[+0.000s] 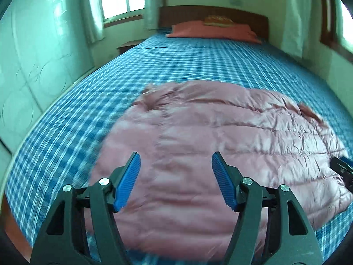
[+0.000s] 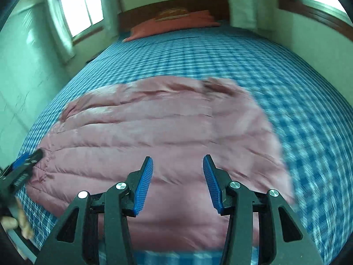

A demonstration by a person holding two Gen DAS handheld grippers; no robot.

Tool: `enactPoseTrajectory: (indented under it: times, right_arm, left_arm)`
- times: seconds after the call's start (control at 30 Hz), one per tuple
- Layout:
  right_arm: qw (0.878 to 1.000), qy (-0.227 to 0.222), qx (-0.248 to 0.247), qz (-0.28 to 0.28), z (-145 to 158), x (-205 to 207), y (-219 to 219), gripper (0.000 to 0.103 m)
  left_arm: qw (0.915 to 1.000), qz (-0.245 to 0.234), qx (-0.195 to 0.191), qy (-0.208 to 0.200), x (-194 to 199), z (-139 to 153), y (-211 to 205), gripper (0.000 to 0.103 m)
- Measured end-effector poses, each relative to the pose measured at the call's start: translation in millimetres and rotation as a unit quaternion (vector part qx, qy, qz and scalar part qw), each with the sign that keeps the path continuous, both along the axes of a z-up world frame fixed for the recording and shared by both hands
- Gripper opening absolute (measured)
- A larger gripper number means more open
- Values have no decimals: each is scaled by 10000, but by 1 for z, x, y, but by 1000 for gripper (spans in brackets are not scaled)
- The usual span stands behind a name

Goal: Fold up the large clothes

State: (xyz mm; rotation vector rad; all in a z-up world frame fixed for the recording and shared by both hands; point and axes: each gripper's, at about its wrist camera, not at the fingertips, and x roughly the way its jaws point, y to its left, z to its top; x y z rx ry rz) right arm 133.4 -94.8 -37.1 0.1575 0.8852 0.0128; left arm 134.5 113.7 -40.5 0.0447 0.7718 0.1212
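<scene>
Pink jacket (image 1: 220,137) lies spread on the blue checked bed (image 1: 176,61), a red pillow (image 1: 211,31) by the headboard (image 1: 253,18). Windows (image 2: 79,6) flank it. Left claw (image 1: 175,167) and right claw (image 2: 178,172) hover above the jacket, both apart and empty.

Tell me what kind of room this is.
A bedroom, most likely in a home. A large bed with a blue checked sheet has a wooden headboard and a red pillow; curtained windows flank it. A pink quilted jacket lies spread on it.

Both wrist views look down the bed (image 1: 198,61) toward the headboard (image 1: 211,14). They hover close above the pink jacket (image 1: 220,132), which both share.
</scene>
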Motion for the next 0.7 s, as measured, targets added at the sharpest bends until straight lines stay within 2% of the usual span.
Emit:
enactPoseTrajectory:
  times: [0.13, 0.27, 0.33, 0.43, 0.57, 0.7]
  right_arm:
    - [9991, 34, -330, 257, -6, 32, 36, 48]
    - [9968, 265, -677, 329, -30, 48, 58, 48]
    - [9962, 461, -680, 303, -50, 58, 58, 48]
    - [9957, 393, -788, 290, -64, 57, 63, 48]
    - [9959, 393, -759, 284, -65, 57, 64, 48]
    - [9973, 281, -623, 283, -44, 54, 61, 48]
  left_arm:
    - [9998, 20, 140, 155, 28, -10, -20, 68]
    - [9972, 104, 517, 522, 54, -36, -29, 68]
    - [9964, 126, 481, 685, 58, -51, -27, 68]
    - [9966, 148, 501, 644, 58, -66, -26, 68]
    - [9958, 129, 641, 643, 58, -71, -30, 68]
    - [9964, 42, 536, 654, 56, -56, -28, 67]
